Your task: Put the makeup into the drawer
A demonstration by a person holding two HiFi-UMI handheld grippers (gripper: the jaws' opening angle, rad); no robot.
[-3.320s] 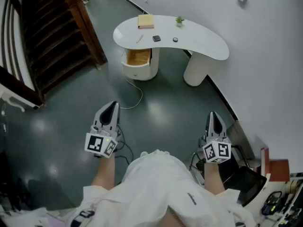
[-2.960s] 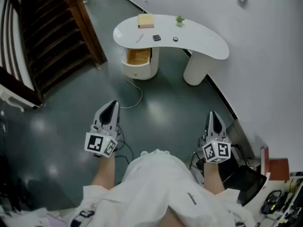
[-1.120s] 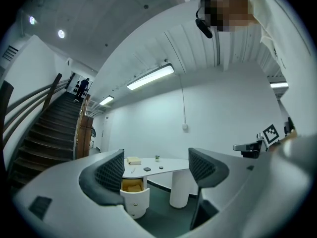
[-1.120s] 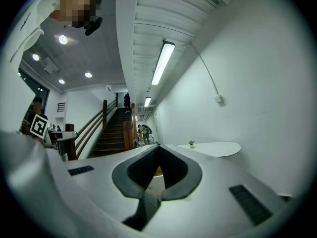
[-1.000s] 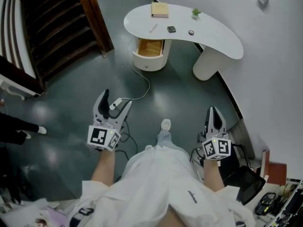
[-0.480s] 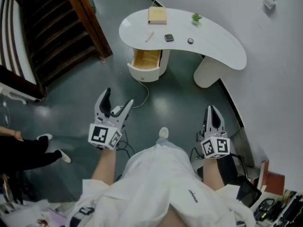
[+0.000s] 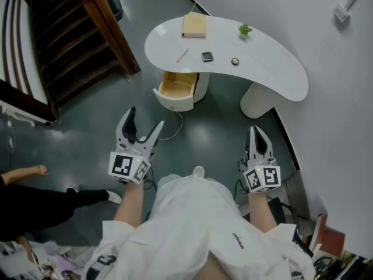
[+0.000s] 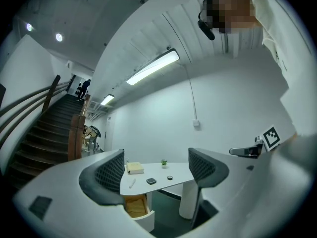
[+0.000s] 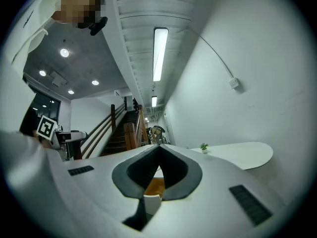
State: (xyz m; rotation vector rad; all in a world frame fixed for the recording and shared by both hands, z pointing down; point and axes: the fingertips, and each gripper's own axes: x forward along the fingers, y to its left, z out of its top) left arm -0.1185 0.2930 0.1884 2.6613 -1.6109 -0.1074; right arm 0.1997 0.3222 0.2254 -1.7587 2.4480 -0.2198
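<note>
The left claw [image 7: 145, 120] is spread wide with nothing between its jaws. The right claw [image 7: 255, 134] is pressed together at its tips and holds nothing. Both hang low in front of the person, well apart from each other, each backed by a cube [image 7: 127, 168] of black-and-white square markers. Ahead of them lies an open stretch of dark floor [image 7: 215, 136], bounded on the right by the white wall [image 7: 338, 127] and on the left by a wooden staircase [image 7: 64, 45]. A thin cable [image 7: 178, 121] loops over the floor just before the desk. The white curved desk [image 7: 268, 69] stands beside the wall, well apart from both claws. Its wood-lined drawer [image 7: 178, 86] is pulled open from the left pedestal, its rounded front edge jutting toward the claws. The makeup lies on the desktop above the drawer: a pale stick [image 7: 182, 55], a dark compact [image 7: 207, 56] and a small round pot [image 7: 235, 61]. A tan book [image 7: 194, 25] and a little plant [image 7: 245, 30] sit behind them. A second person [image 7: 41, 200] in black is at the lower left, near the left claw. The print [image 7: 235, 242] on the white garment is too small to read.
</note>
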